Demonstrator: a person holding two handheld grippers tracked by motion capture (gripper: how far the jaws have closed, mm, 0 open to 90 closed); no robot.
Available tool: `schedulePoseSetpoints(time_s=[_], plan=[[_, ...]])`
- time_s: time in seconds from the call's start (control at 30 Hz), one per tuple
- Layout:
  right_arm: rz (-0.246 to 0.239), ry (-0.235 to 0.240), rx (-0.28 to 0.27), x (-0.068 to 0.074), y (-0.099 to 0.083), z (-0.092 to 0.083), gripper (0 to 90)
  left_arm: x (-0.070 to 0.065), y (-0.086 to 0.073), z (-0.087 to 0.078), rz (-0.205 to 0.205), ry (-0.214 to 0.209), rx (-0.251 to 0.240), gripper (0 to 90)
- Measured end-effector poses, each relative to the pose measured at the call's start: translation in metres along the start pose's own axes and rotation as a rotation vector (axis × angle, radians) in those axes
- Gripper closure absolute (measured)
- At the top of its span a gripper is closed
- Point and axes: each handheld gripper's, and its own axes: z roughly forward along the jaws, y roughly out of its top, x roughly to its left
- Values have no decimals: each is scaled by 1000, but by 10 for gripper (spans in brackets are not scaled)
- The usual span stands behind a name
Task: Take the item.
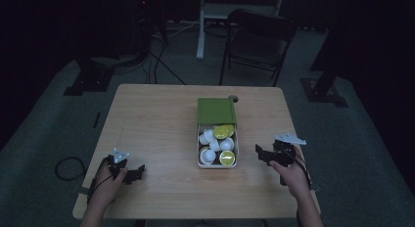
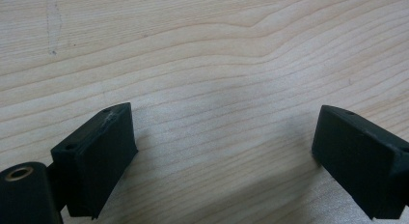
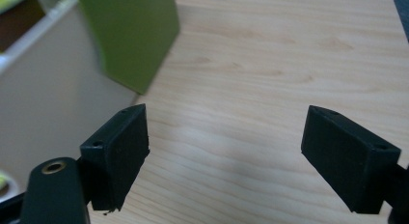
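A white box (image 1: 237, 147) with a green lid (image 1: 216, 110) folded back sits at the table's middle, holding several white and yellow-green capsules (image 1: 224, 131). My right gripper (image 1: 261, 154) hovers just right of the box, jaws open with nothing between them; in the right gripper view (image 3: 224, 154) the box wall (image 3: 46, 84) and the green lid (image 3: 132, 33) stand at the left. My left gripper (image 1: 137, 173) rests near the table's front left, open and empty. The left gripper view (image 2: 222, 156) has bare wood between its jaws.
The wooden table (image 1: 156, 124) has a small round hole (image 1: 233, 98) near its far edge, behind the lid. A dark folding chair (image 1: 257, 38) stands beyond the table. A cable loop (image 1: 68, 167) lies on the floor at the left.
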Motion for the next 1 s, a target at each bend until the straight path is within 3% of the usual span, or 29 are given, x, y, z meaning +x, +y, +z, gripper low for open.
schedulePoseSetpoints(time_s=[0.43, 0.6, 0.7, 0.83, 0.97, 1.0], plan=[[-47, 67, -65, 22, 22, -8, 166, 0, 0, 0, 0, 0, 0, 83], [-75, 83, -84, 28, 29, -9, 166, 0, 0, 0, 0, 0, 0, 84], [-106, 127, -112, 33, 34, -10, 146, 0, 0, 0, 0, 0, 0, 83], [-130, 140, -124, 38, 37, -9, 145, 0, 0, 0, 0, 0, 0, 83], [-166, 150, -136, 44, 41, -7, 170, 0, 0, 0, -2, 0, -2, 83], [-178, 156, -138, 46, 42, -6, 217, 0, 0, 0, -2, 0, -2, 83]])
